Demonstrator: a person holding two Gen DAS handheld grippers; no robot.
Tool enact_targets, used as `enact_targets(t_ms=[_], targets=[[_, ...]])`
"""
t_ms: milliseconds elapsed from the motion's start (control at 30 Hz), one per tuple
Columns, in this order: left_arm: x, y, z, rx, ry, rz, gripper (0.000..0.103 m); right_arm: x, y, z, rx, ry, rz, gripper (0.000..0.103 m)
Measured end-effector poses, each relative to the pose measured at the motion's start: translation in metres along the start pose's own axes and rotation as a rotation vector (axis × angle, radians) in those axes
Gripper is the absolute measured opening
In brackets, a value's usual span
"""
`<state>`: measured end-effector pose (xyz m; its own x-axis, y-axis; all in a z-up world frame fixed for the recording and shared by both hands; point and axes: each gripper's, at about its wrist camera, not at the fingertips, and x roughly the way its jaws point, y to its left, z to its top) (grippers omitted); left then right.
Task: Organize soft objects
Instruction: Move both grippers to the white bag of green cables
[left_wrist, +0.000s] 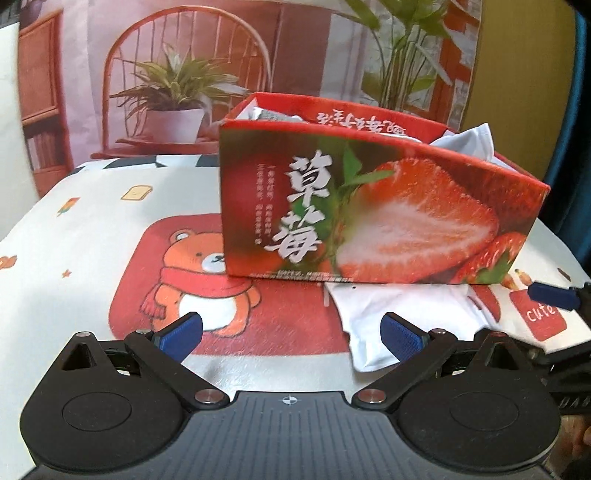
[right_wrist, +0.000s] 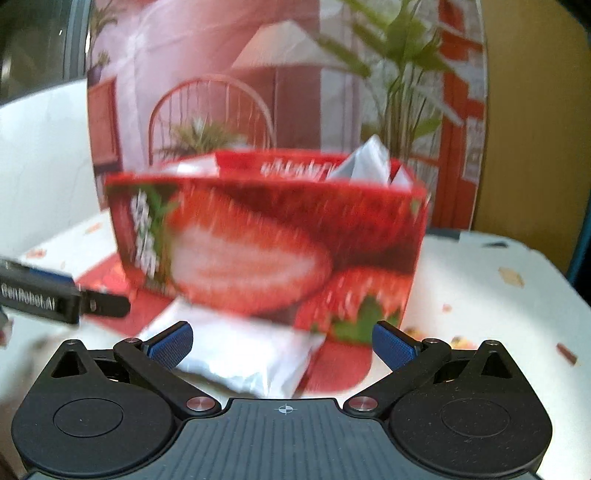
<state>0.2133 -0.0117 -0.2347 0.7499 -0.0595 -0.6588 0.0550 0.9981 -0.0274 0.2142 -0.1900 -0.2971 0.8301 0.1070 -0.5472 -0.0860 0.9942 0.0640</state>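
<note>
Looking along the left tool (left_wrist: 291, 334), its blue pads are spread wide with nothing between them, hanging over the table (left_wrist: 74, 229) and its cartoon bear cloth. Just ahead stands the strawberry box (left_wrist: 373, 214), open at the top, with white soft packets (left_wrist: 465, 142) poking out above its rim. A flat white pouch (left_wrist: 399, 317) lies on the cloth right at the foot of the box, its far edge tucked against the box's base, its near corner close to the tool's right pad. At the far right edge, a blue pad of the right tool (left_wrist: 552, 295) pokes into view.

Over to the right wrist view, blurred by motion: the right tool (right_wrist: 282, 341) is also spread to its full width, gripping nothing. The white pouch (right_wrist: 240, 358) lies below and between its pads, nearer the left one, not pinched. The strawberry box (right_wrist: 266, 243) fills the middle, a white packet (right_wrist: 365, 158) sticking up from its right end. The left tool's (right_wrist: 44, 295) dark side shows at the left edge.
</note>
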Motion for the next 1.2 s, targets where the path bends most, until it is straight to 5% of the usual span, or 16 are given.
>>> enact_targets(t_ms=[667,933,1200], targets=[[0.014,0.003,-0.024,-0.016,0.05,-0.009,0.103,0.035,0.011,-0.006,-0.104,0.15,-0.098,0.101],[0.007,0.008,-0.02,-0.058,0.018,-0.011,0.103,0.039,0.009,-0.002,-0.099,0.161,-0.089,0.101],[0.004,-0.002,-0.017,0.0,-0.005,-0.043,0.103,0.034,0.001,0.007,-0.053,0.123,-0.069,0.089]])
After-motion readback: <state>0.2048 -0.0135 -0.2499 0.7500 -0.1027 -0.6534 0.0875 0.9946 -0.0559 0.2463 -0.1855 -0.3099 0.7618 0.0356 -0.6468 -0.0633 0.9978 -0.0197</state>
